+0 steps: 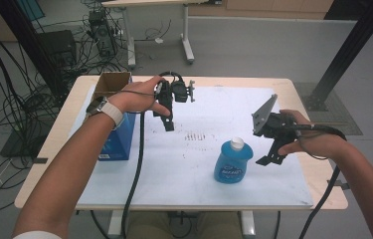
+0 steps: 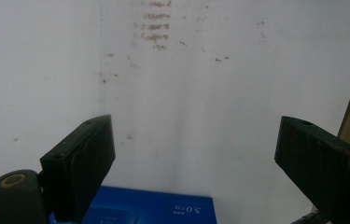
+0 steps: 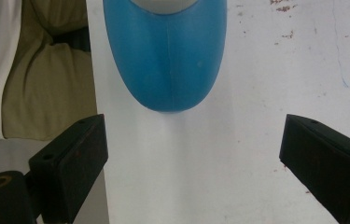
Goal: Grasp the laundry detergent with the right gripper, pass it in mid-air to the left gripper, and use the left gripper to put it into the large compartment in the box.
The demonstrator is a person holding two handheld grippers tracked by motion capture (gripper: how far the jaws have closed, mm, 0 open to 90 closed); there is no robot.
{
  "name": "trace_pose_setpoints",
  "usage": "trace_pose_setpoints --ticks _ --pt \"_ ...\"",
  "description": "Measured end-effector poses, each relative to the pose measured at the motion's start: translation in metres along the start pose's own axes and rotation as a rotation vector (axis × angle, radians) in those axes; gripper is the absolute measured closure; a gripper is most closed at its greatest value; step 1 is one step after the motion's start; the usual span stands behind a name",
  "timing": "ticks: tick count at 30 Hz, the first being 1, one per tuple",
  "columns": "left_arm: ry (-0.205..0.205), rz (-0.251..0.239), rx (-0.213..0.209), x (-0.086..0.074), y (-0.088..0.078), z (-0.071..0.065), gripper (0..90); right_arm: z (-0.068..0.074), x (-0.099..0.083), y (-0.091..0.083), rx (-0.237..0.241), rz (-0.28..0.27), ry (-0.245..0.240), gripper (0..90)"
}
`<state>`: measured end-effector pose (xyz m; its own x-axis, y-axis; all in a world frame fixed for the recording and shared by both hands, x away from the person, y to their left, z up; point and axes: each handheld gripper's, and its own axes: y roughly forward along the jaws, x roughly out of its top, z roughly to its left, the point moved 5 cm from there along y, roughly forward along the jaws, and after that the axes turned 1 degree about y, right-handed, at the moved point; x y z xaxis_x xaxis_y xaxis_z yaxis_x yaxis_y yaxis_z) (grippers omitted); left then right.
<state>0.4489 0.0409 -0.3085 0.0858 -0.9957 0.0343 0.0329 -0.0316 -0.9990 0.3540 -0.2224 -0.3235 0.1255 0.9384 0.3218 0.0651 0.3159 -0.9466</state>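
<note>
Squat blue plastic bottle with a pale cap [image 1: 233,160], standing upright on the white sheet [image 1: 189,164] covering the pale wooden surface [image 1: 318,179], toward the near right of the sheet's middle. Seen close in the right gripper view [image 3: 165,56], ahead of the two black jaws and well short of them, with bare sheet between. Just right of the bottle in the high view, right claw [image 1: 273,157], held in the person's right hand [image 1: 313,142], hanging above the sheet and apart from the bottle; released, jaws spread wide with nothing between them [image 3: 193,158]. Grey three-cornered plate tilted up on top of it, black cable trailing off toward the near edge. Farther left and farther back, left claw [image 1: 168,122], gripped in the left hand [image 1: 137,97] with a watch on the wrist, pointing down at the sheet; also released, jaws wide apart over bare white sheet [image 2: 193,163]. Faint reddish-brown marks [image 1: 199,135] on the sheet between the two claws. At the far left of the surface, blue cardboard box with an open brown top [image 1: 117,124], its blue face showing at the bottom of the left gripper view [image 2: 154,210]. Beyond the surface, grey floor with tangled black cables [image 1: 15,99] at the left.
</note>
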Motion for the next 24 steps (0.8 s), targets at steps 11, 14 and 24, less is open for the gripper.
trace_pose_setpoints --ticks 11,14,24 --pt "-0.005 0.003 -0.001 0.0001 -0.0019 -0.0007 11.8 0.0012 -0.0019 -0.0030 -0.004 -0.003 0.010 7.8" --pt "-0.008 0.000 0.001 0.0003 -0.0019 -0.0012 11.3 0.0032 -0.0020 -0.0034 0.007 -0.009 0.013 8.0" --pt "-0.018 -0.004 0.008 -0.0009 -0.0032 -0.0015 8.4 0.0016 -0.0034 -0.0032 -0.004 -0.025 0.009 5.8"
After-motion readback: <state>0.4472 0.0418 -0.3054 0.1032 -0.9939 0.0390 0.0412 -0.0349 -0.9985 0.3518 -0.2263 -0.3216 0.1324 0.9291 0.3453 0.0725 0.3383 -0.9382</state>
